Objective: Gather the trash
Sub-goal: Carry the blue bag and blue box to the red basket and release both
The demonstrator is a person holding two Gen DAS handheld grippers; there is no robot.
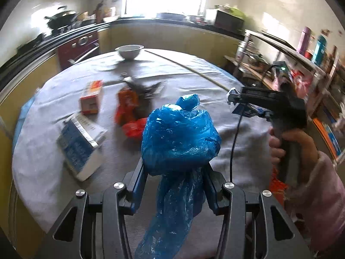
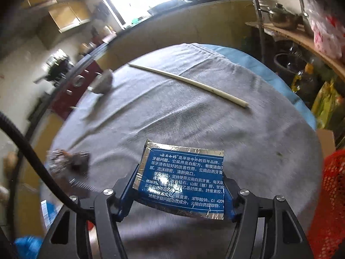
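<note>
Two grippers are at work over a round table (image 1: 241, 133) with a grey cloth on it. The left gripper (image 1: 175, 170) pinches a crumpled blue plastic bag (image 1: 179, 138) between its fingers, above the near edge of the table. The right gripper (image 2: 180, 185) squeezes a flat blue and silver wrapper (image 2: 183, 179) with white writing, also above the near edge. A blue and white box (image 1: 80, 145) lies near the left edge. A white bowl (image 1: 129, 51) sits at the far edge, and a long white stick (image 2: 189, 84) lies toward the far right edge.
</note>
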